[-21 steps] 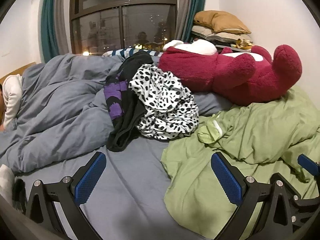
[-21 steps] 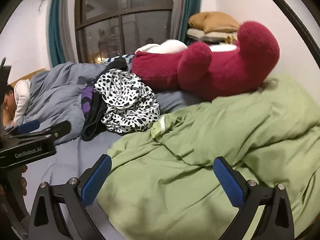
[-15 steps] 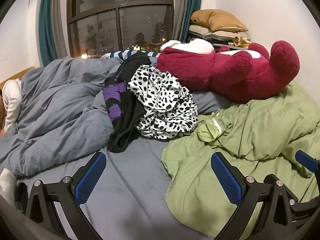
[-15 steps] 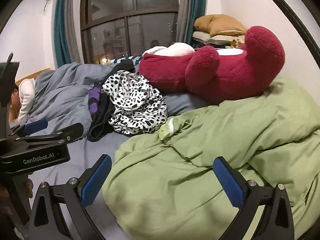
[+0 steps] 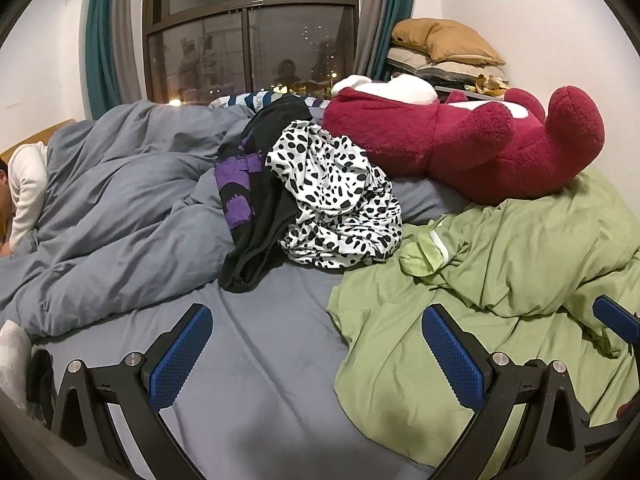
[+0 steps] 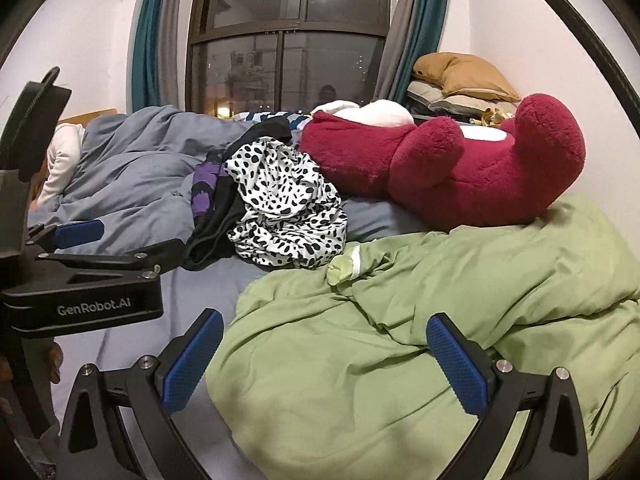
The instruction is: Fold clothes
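Open strip of bare grey sheet [image 5: 256, 364] in front of left hand-held gripper [image 5: 316, 354], jaws wide, nothing between them. Right of it crumpled green garment [image 5: 460, 280] covers the bed, under right hand-held gripper [image 6: 326, 358]. Further back spotted cloth [image 5: 332, 200] and black-purple clothes [image 5: 256, 216] heap block the middle, grey duvet [image 5: 120, 208] with a person under it fills left, red plush toy [image 5: 460, 148] blocks far right

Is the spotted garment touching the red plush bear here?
Cannot tell. In both wrist views the spotted garment overlaps the red plush bear in the picture, but neither plainly shows contact or a gap.
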Demonstrator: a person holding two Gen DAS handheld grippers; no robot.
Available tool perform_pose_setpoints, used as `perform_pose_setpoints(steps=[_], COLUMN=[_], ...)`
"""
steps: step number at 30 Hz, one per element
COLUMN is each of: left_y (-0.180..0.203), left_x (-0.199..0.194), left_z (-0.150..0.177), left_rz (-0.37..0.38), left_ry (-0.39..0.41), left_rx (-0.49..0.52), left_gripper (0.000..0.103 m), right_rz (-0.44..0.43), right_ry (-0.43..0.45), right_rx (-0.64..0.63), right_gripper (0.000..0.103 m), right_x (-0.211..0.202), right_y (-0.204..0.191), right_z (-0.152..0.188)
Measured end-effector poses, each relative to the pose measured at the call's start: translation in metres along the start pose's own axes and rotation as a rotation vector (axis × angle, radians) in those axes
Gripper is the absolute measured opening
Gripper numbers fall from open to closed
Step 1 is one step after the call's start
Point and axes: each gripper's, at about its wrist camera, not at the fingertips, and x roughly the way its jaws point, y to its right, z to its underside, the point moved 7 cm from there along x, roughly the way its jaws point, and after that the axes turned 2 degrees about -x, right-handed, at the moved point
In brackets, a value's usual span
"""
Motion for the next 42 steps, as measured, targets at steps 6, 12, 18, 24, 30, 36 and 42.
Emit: perform_pose_setpoints(steps=[6, 12, 18, 24, 30, 36, 42], left_y=[0.0, -0.004, -0.008, -0.012, -0.017, -0.018, -0.016], left_x=[0.0, 0.002, 0.002, 0.001, -0.001, -0.003, -0.002], left_z=[0.003, 0.003, 0.005, 0.007, 0.008, 0.009, 0.009], left_rz=[0.004, 0.006, 0.003, 0.004, 0.003, 0.004, 0.015], left_ry=[-0.007, -0.013, -0.016, -0.019, -0.02, -0.021, -0.021], left_rx=[0.005, -0.006, -0.017, -0.026, -0.045, -0.045, -0.047], left_gripper=[0.103, 0.103, 0.103, 0.103, 0.103, 0.103, 0.103], right_rz=[-0.016, -0.008, -0.007, -0.012, -0.01, -0.015, -0.016], right_ry=[-0.012, -0.017, -0.014, -0.018, -0.02, -0.02, -0.029], right_rx=[0.037, 0.044, 0.046, 0.045, 0.036, 0.039, 0.039], right_gripper=[0.103, 0.103, 0.103, 0.103, 0.103, 0.103, 0.103], right_x=[0.001, 0.003, 0.003, 0.003, 0.003, 0.002, 0.003], right_y=[0.004, 0.007, 0.007, 0.005, 0.002, 0.001, 0.002], right_z=[0.001, 0.002, 0.0, -0.001, -0.003, -0.003, -0.002])
